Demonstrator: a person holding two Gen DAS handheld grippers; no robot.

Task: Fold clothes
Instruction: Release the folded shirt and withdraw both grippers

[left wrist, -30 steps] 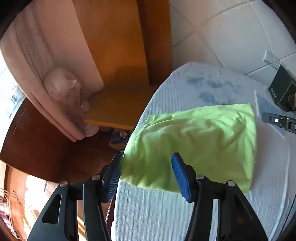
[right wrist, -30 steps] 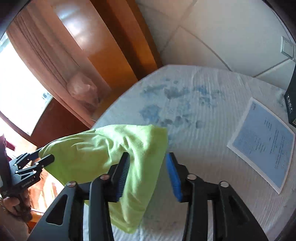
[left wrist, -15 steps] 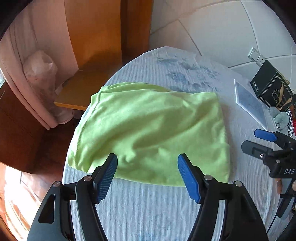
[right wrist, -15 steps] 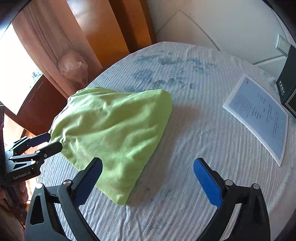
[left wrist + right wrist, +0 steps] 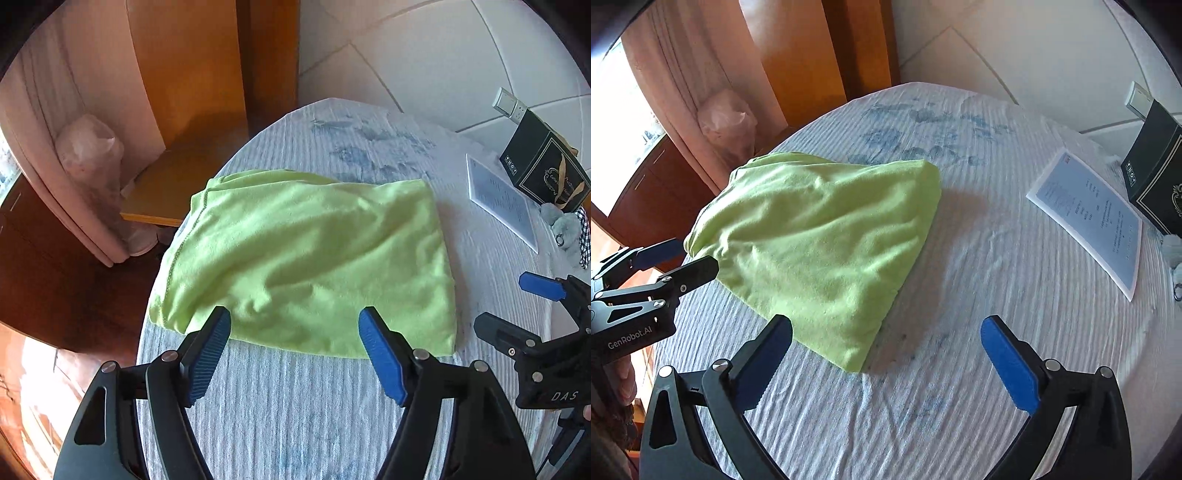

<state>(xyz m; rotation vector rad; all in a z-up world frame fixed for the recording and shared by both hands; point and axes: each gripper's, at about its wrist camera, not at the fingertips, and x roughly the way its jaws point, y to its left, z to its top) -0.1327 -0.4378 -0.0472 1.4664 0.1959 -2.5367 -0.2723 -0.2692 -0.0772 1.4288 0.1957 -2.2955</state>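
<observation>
A lime green garment (image 5: 306, 258) lies folded in a rough rectangle on the white ribbed tablecloth (image 5: 295, 413). It also shows in the right wrist view (image 5: 820, 240). My left gripper (image 5: 295, 347) is open and empty, just in front of the garment's near edge. My right gripper (image 5: 886, 354) is open wide and empty, just in front of the garment's near right corner. The right gripper shows at the right edge of the left wrist view (image 5: 532, 314). The left gripper shows at the left edge of the right wrist view (image 5: 661, 266).
A printed paper sheet (image 5: 1089, 218) and a black box (image 5: 1156, 173) lie at the table's right side. A small grey plush (image 5: 565, 225) sits by the box. A wooden cabinet (image 5: 199, 81), a curtain (image 5: 698, 85) and a wrapped bundle (image 5: 88, 147) stand beyond the table's left edge.
Both grippers let go of the green garment and opened. It now lies flat on the table, and both grippers have pulled back toward the near edge.
</observation>
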